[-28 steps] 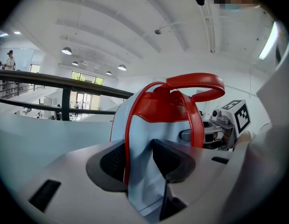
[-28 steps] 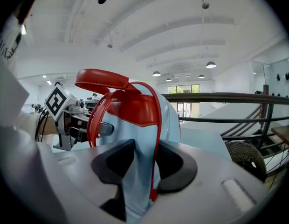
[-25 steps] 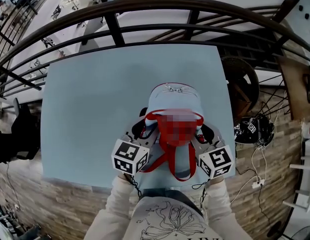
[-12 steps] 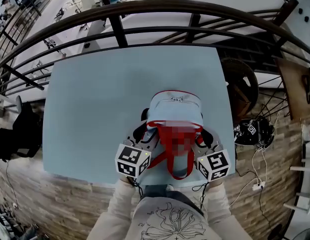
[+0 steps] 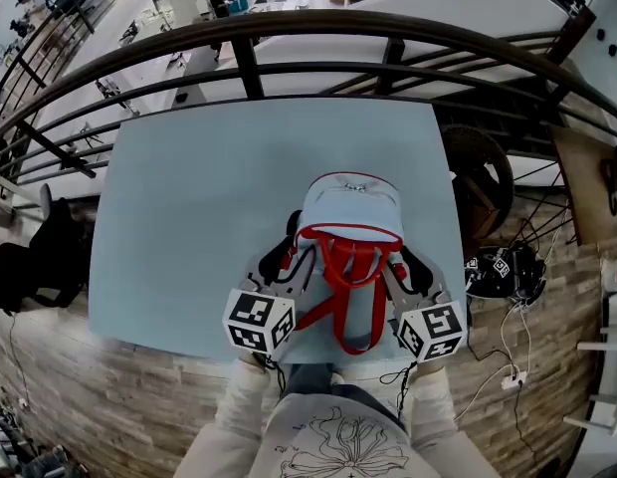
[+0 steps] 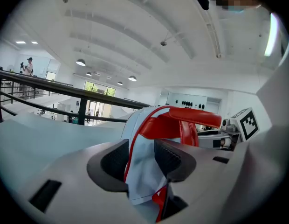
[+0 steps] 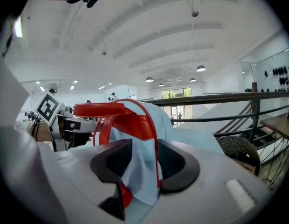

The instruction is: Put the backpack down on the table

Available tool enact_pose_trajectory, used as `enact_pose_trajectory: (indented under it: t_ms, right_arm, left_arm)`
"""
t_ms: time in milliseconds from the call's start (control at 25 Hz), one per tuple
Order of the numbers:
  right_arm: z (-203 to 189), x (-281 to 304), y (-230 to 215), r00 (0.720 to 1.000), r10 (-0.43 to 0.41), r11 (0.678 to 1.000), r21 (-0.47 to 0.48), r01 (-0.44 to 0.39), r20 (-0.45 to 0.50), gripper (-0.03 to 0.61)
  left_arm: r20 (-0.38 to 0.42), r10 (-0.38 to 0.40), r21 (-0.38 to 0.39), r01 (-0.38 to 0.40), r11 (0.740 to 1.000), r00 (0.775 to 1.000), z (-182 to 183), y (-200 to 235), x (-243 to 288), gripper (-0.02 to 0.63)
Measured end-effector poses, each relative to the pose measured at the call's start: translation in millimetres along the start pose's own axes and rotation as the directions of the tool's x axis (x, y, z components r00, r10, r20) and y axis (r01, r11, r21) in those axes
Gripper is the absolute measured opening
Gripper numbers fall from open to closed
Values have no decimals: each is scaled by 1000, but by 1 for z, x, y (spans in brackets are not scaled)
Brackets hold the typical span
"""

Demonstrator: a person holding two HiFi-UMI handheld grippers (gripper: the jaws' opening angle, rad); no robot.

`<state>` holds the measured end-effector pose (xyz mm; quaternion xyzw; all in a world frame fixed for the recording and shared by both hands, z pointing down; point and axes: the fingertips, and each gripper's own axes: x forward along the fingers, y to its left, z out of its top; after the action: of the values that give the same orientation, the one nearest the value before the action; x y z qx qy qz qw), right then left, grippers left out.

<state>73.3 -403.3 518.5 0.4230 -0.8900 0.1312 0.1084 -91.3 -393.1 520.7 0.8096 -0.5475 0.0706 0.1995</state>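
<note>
The pale blue table (image 5: 179, 217) spreads out below me, with a dark curved railing (image 5: 239, 30) beyond its far edge. The backpack (image 5: 350, 212) stands on the table near my edge, right of the middle, its back panel and red shoulder straps (image 5: 353, 292) facing me. It is light blue with red trim and a flat red carry handle (image 6: 193, 118) across the top. From above I can make out a zip pull at its crown. Nothing of the inside shows, so I cannot tell what it carries.

My left gripper (image 5: 289, 262) sits at the bag's left flank, its marker cube (image 5: 257, 319) close to my body. Its jaws are spread wide. In the left gripper view a loose fold of the blue fabric with a red edge lies in the gap between the two dark pads, and they do not squeeze it.

My right gripper (image 5: 408, 267) mirrors it on the bag's right flank, with its own marker cube (image 5: 433, 329) near the table's front edge. Its jaws are opening. In the right gripper view a slack fold of blue cloth with red piping hangs between the pads, unpinched.

Both grippers point away from me and slightly downward, angled in toward the bag. My cream sleeves (image 5: 234, 411) run back from them.
</note>
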Motion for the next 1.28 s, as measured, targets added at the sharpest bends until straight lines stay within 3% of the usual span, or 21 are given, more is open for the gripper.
enact_pose_trajectory:
  t_ms: [440, 600, 720, 960, 1280]
  right_arm:
    - [70, -28, -1, 984, -43, 998, -43, 52, 174, 165]
    - [91, -36, 2, 971, -67, 994, -72, 86, 231, 110]
    - [109, -40, 6, 958, -80, 990, -88, 109, 276, 97]
    - [136, -51, 8, 927, -98, 989, -65, 130, 362, 83]
    - [152, -58, 10, 910, -118, 988, -43, 147, 396, 66]
  left_arm:
    - [146, 96, 28, -101, 995, 985, 64, -4, -28, 170]
    - [226, 165, 22, -174, 984, 960, 90, -4, -44, 56]
    - [254, 206, 34, -221, 975, 945, 105, -3, -55, 20]
    - [304, 207, 48, -232, 972, 930, 124, -15, -66, 11]
    - [340, 212, 51, -243, 969, 916, 136, -24, -75, 8]
